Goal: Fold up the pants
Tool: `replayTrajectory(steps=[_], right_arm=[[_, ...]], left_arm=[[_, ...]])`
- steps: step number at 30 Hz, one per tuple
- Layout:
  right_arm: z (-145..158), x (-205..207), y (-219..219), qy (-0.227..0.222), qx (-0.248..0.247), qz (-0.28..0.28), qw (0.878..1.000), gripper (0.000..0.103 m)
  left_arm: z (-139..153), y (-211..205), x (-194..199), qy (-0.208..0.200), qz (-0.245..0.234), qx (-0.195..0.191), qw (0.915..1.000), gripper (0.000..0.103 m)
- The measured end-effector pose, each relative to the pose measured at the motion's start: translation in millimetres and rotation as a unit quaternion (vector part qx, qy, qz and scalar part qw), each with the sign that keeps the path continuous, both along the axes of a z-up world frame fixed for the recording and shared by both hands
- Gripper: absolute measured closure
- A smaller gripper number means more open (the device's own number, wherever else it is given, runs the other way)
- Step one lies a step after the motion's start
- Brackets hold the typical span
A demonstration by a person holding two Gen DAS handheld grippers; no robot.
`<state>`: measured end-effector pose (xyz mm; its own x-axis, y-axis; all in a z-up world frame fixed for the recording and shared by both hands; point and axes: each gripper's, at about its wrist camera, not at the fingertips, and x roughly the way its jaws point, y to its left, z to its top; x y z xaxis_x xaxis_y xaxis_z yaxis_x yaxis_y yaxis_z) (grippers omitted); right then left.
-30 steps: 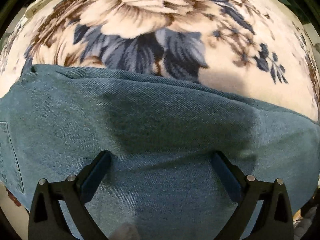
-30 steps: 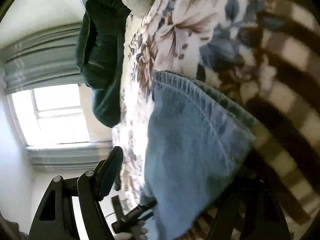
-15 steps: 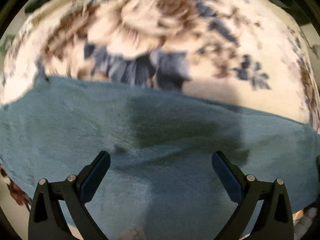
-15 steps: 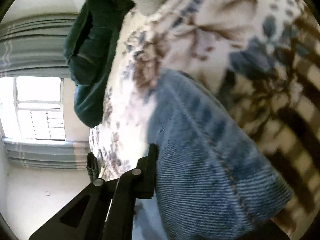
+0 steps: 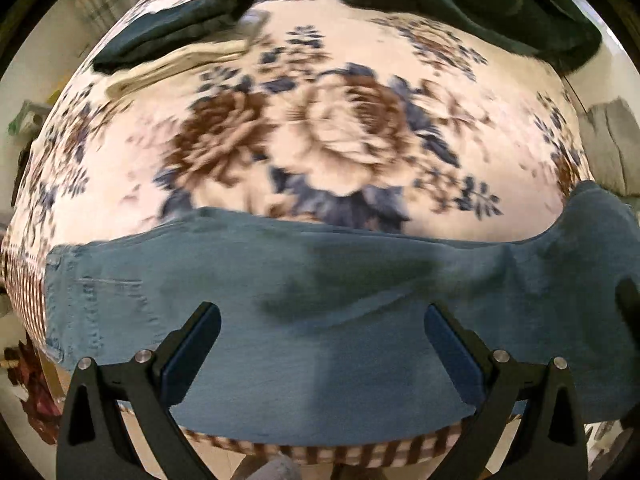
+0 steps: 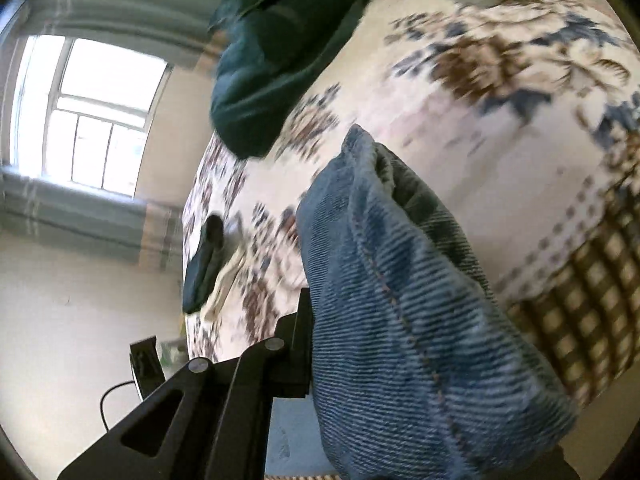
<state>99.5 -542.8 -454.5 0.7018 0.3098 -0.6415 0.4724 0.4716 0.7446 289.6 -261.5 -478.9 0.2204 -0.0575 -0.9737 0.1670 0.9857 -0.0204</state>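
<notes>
Blue denim pants (image 5: 320,320) lie across the near edge of a bed with a floral blanket (image 5: 340,132). My left gripper (image 5: 320,344) is open and hovers above the middle of the pants, holding nothing. My right gripper (image 6: 340,344) is shut on the leg end of the pants (image 6: 400,320) and lifts the bunched denim off the bed. Only its left finger (image 6: 298,348) shows; the denim hides the other. The raised end also shows at the right in the left wrist view (image 5: 592,232).
A folded dark garment (image 5: 172,28) on a cream one lies at the far left of the bed. A dark green cushion (image 5: 480,4) sits at the far right, also in the right wrist view (image 6: 280,48). A window (image 6: 84,112) is beyond.
My left gripper has pulled back and up, so more of the bed shows. My right gripper has closed on the pant leg end and raised it off the blanket.
</notes>
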Motion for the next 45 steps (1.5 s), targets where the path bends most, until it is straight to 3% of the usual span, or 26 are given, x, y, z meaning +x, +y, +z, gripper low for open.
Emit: replayTrajectory(steps=[7,11,15,17,19,21,22,25,27,28,32,36,39,40,42,43,45], right_arm=[[-20,32,105,0.020,-0.017,0.071,0.997,0.096],[-49,49,159,0.040,-0.029,0.111,0.993,0.096],[-86,63,219,0.084,-0.066,0.173,0.979,0.095],[-101,68,245,0.126,-0.087,0.199,0.968,0.088],[-109,72,264,0.150,-0.087,0.223,0.959,0.069],[-110,74,277,0.151,-0.075,0.252,0.953,0.043],[-108,75,280,0.150,-0.065,0.267,0.950,0.040],[-95,69,269,0.132,-0.015,0.280,0.951,0.032],[-80,61,249,0.120,0.005,0.270,0.955,0.016],[-71,57,240,0.113,0.003,0.264,0.958,0.013],[-49,39,199,0.142,-0.060,0.230,0.961,0.011],[-62,32,162,0.237,-0.169,0.204,0.935,0.011],[-75,25,141,0.268,-0.178,0.191,0.927,0.011],[-79,21,136,0.278,-0.173,0.187,0.926,0.011],[-83,12,125,0.296,-0.144,0.180,0.927,0.011],[-86,6,120,0.299,-0.123,0.175,0.930,0.011],[-95,-1,113,0.305,-0.078,0.167,0.934,0.011]], left_arm=[[5,86,2,-0.016,0.034,0.020,0.9991,0.000],[-7,137,3,-0.009,0.066,0.026,0.9975,0.000],[-22,189,0,0.005,0.106,0.027,0.9940,0.000],[-27,211,-2,0.015,0.127,0.021,0.9916,0.000],[-31,235,-5,0.024,0.149,0.021,0.9884,0.000],[-34,252,-6,0.031,0.167,0.013,0.9854,0.000],[-34,259,-6,0.036,0.176,0.006,0.9836,0.000],[-34,272,-7,0.049,0.196,-0.036,0.9786,0.000],[-31,268,-5,0.050,0.194,-0.058,0.9781,0.000],[-28,260,-3,0.049,0.188,-0.072,0.9784,0.000],[-32,224,2,0.063,0.158,-0.118,0.9784,0.000],[-53,183,6,0.097,0.136,-0.133,0.9769,0.000],[-73,156,6,0.107,0.116,-0.110,0.9813,0.002],[-81,146,6,0.114,0.103,-0.101,0.9830,0.006],[-90,136,2,0.128,0.086,-0.091,0.9839,0.039],[-92,134,0,0.134,0.080,-0.089,0.9838,0.047],[-90,135,-5,0.138,0.081,-0.086,0.9834,0.051]])
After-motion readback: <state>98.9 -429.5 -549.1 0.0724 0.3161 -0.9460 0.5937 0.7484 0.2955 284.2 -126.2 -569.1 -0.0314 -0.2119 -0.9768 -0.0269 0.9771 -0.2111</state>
